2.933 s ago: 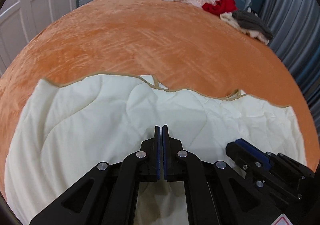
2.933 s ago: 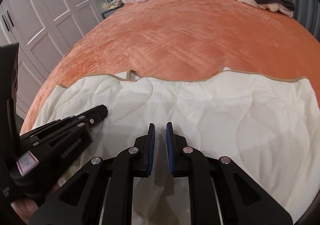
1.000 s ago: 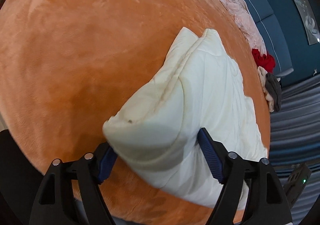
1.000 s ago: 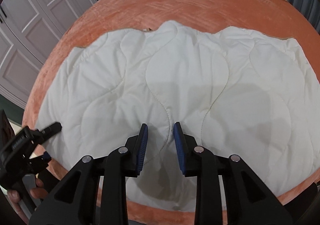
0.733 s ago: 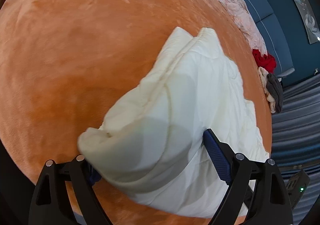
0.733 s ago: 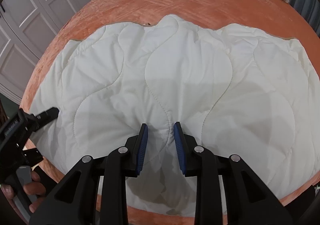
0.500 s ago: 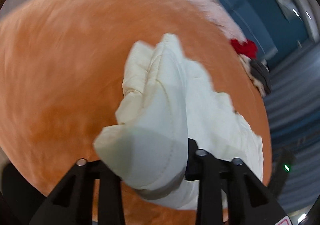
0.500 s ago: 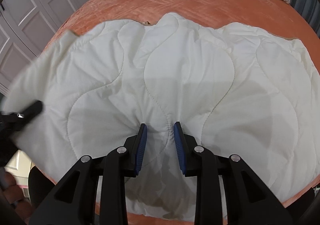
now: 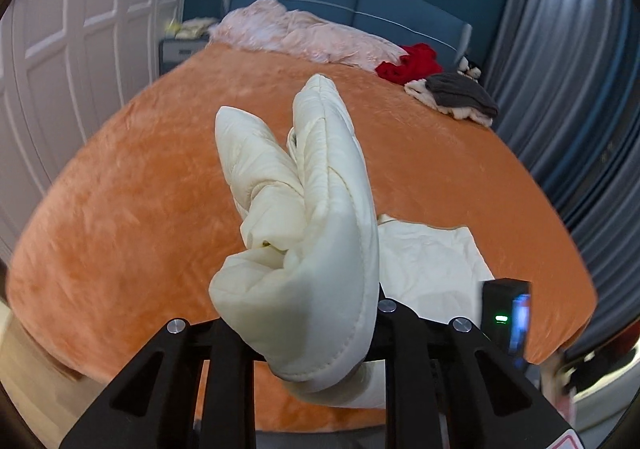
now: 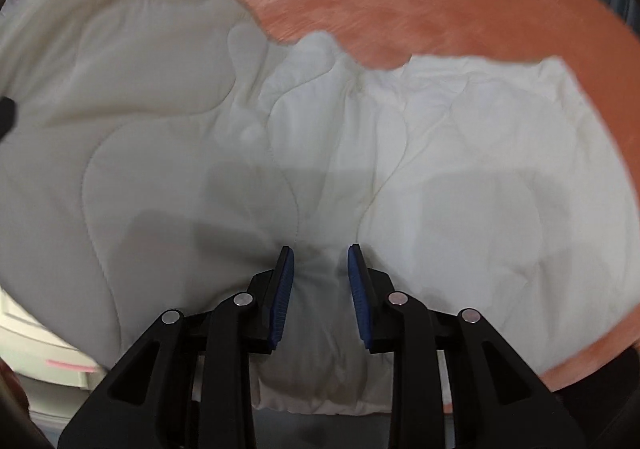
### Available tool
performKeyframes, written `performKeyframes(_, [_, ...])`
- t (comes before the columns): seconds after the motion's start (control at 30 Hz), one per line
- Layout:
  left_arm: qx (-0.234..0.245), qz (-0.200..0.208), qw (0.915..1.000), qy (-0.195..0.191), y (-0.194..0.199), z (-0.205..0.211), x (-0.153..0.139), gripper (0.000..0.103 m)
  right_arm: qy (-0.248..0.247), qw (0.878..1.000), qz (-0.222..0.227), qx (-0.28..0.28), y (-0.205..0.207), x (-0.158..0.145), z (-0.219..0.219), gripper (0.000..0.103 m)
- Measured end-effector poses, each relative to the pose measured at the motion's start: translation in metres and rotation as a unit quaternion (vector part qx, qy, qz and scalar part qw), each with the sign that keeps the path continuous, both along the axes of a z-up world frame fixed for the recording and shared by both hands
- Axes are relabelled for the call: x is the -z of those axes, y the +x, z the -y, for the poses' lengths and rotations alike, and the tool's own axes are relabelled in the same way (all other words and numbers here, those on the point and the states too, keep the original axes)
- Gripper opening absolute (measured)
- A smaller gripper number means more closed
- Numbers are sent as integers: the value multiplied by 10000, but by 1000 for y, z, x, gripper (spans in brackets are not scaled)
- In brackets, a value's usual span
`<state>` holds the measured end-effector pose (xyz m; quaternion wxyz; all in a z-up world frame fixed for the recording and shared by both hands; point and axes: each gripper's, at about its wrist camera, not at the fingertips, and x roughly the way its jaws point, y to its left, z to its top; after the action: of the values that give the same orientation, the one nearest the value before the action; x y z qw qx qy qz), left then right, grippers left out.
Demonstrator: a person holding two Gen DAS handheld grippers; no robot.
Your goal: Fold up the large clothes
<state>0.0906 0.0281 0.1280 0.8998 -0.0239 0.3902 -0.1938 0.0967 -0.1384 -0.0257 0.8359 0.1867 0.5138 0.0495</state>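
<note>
A cream quilted garment point(image 10: 460, 153) lies on the orange bedspread point(image 10: 460, 1). My right gripper point(image 10: 320, 289) is shut on a bunched fold of its near edge. My left gripper point(image 9: 304, 329) is shut on the garment's left end point(image 9: 316, 217) and holds it raised off the bed, the padded cloth standing up between the jaws and hiding the fingertips. In the right wrist view that lifted end point(image 10: 112, 49) hangs in the air at the left. The rest of the garment shows flat on the bed in the left wrist view point(image 9: 432, 261).
A pink blanket point(image 9: 304, 33), a red garment point(image 9: 412, 63) and a grey and cream pile point(image 9: 456, 97) lie at the bed's head. White wardrobe doors point(image 9: 60, 49) stand on the left, grey curtains point(image 9: 580, 89) on the right. The right gripper's body point(image 9: 506, 313) shows at lower right.
My left gripper closed on the garment's left end and lifted it off the bed, swinging up. The left side of the garment rose. My right gripper stayed gripping the near edge.
</note>
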Motion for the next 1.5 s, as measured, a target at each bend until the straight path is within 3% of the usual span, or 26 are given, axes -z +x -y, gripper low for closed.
performKeyframes(0.17, [34,201,9984,519,-12,22,-11,17,794,9962,-117,-349,12,18,-30,26])
performKeyframes(0.3, [0,176,9965,819,-4,36,-2,18,816,9964,-71,-235,11,14,-23,27])
performKeyframes(0.43, [95,141,9954,943,-1,51,3,18,377,9987,345,21,-14,-18,18,28])
performKeyframes(0.57, [266,118,9946,995,-2,69,8,18,-43,9980,474,411,-41,-39,62,28])
performKeyframes(0.83, [850,104,9878,1299,-22,120,24,18,-198,9916,532,1163,-79,-54,126,28])
performKeyframes(1.07, [1483,-181,9753,1628,-47,171,69,18,-189,9858,639,1538,-104,-61,165,29])
performKeyframes(1.27, [1638,-433,9696,1765,-56,184,111,19,-149,9852,727,1545,-113,-64,167,33])
performKeyframes(1.4, [1587,-462,9711,1722,-59,186,118,25,-80,9865,785,1437,-116,-68,165,34])
performKeyframes(1.47, [1538,-459,9736,1620,-61,184,114,33,-6,9874,808,1363,-116,-72,164,38])
performKeyframes(1.5, [1539,-474,9752,1519,-62,182,110,43,35,9879,835,1309,-116,-75,163,40])
